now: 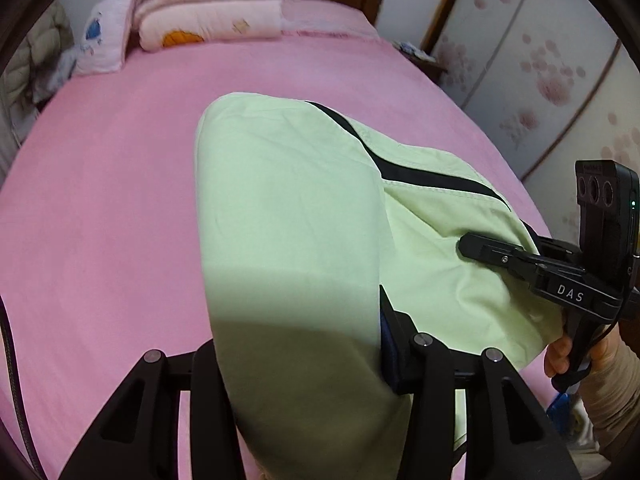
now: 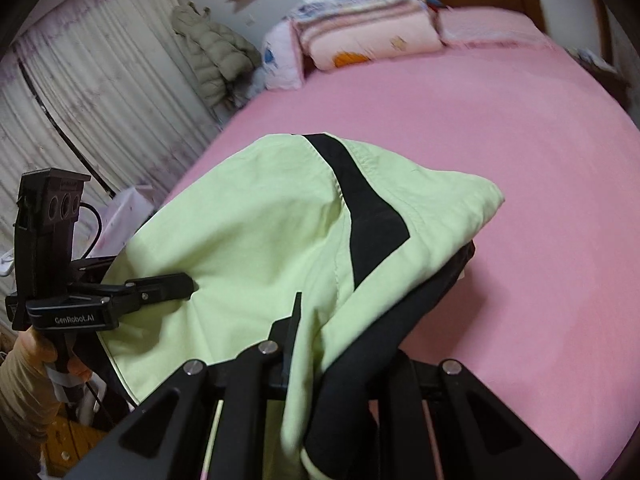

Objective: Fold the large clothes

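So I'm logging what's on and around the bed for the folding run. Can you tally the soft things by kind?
Garments being folded: 1, the green garment with black stripe, held by the left gripper and right gripper.
Pillows: 1, the white pillow.
Folded quilt stacks: 1, the quilts.
Hanging coats: 1, the puffy coat.
Bed sheets: 1, the pink sheet.
Total: 5

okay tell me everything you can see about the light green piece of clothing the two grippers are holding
The garment is pale green woven cloth with a black stripe along a stitched seam and a dark inner layer showing at its lower edge. It is lifted and bunched, draped in loose folds above the pink bed. The left gripper and the right gripper each pinch one side of it. What kind of garment it is cannot be told.
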The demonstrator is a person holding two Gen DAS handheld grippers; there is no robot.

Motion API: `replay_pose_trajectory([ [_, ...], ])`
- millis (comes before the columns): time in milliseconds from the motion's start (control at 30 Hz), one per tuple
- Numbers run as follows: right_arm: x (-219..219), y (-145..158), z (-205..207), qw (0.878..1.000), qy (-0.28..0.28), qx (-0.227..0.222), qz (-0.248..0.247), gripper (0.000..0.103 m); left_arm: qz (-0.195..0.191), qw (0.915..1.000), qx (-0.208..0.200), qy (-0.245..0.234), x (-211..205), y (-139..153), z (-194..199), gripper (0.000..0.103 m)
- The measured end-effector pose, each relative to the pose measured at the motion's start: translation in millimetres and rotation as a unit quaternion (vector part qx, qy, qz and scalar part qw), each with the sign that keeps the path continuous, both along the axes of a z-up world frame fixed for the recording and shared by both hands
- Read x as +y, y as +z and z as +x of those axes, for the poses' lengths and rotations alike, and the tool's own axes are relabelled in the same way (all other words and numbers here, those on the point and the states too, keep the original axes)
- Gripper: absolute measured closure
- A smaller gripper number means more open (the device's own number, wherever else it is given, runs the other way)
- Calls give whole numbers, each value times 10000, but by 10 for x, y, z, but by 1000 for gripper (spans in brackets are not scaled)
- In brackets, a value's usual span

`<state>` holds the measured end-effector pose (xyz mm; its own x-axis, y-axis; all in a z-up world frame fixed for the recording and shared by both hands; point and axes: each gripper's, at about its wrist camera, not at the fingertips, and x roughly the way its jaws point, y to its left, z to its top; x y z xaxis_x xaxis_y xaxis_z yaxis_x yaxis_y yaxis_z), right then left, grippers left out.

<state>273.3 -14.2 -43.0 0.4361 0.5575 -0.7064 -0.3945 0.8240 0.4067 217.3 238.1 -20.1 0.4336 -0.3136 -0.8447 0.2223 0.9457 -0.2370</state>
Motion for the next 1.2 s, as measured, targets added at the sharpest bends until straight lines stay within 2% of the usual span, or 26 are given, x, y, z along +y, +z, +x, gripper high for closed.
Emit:
replay_pose_trajectory([
  [167,700,-25,900,9988,-280,-353,192,91,100,9992,-382,45,682,-116,877,57],
  [300,1071,-424,1564,9968,-664,-300,323,91,120,9990,-411,125,960,-615,1578,56],
  [400,1283,-829,1918,9973,-694,-216,50,90,217,9991,-217,282,960,-1189,2027,53],
  [433,1371,-1057,2061,9973,-714,-65,-130,90,306,9988,-152,344,970,-1350,2113,52],
  [500,1518,-1331,2203,9967,-700,210,-357,90,540,9974,97,475,1014,-1743,2240,45],
  [533,1585,-1492,2227,9960,-673,294,-507,88,655,9964,66,527,1006,-1858,2225,32],
  [567,1595,-1563,2208,9954,-660,302,-630,87,820,9946,-111,628,1037,-1964,2181,15],
  [600,1616,-1655,2197,9940,-651,310,-826,77,930,9926,-259,731,1049,-2015,2114,8],
  [633,1592,-1715,2182,9929,-661,331,-932,62,949,9912,-364,853,1108,-2063,2064,0],
  [733,1418,-1813,2131,9928,-712,404,-877,40,596,9923,-408,1004,1257,-2143,1983,0],
  [833,1205,-1779,2022,9918,-804,336,-940,26,809,9902,-524,1014,1191,-2127,1977,0],
  [967,1014,-1657,1913,9900,-860,365,-1054,26,1465,9820,-574,1048,1062,-2015,1970,0],
  [1100,987,-1446,1726,9859,-923,313,-1364,26,2190,9658,-506,1290,1012,-1768,1879,0],
  [1200,1004,-1234,1614,9823,-1038,330,-1523,26,2288,9609,-481,1484,959,-1587,1722,0],
])
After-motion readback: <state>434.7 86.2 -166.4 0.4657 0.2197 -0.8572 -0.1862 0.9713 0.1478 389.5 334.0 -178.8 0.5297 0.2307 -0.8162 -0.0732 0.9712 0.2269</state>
